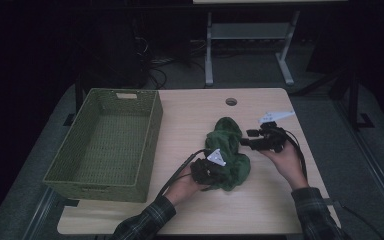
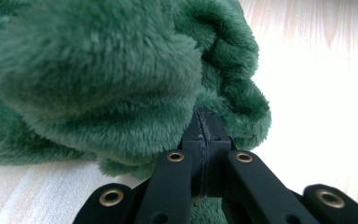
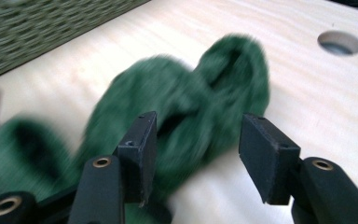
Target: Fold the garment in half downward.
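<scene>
High view: wooden surface (image 1: 190,210) carrying a green woven basket (image 1: 107,142) at left and a green fleece cloth (image 1: 227,152) crumpled near centre, well apart from basket. Left gripper (image 1: 207,172) at cloth's near edge, fingers (image 2: 205,135) clenched on a fold of fleece. Right gripper (image 1: 252,142) just beside cloth's right edge, fingers (image 3: 142,144) released, nothing between them.

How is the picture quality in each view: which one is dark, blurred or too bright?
High view: dim and underexposed, the room behind the table nearly black. Left gripper view: the green fleece cloth is soft up close, the wood at right glares white. Right gripper view: the cloth is motion-smeared, while the right gripper looks sharp.
</scene>
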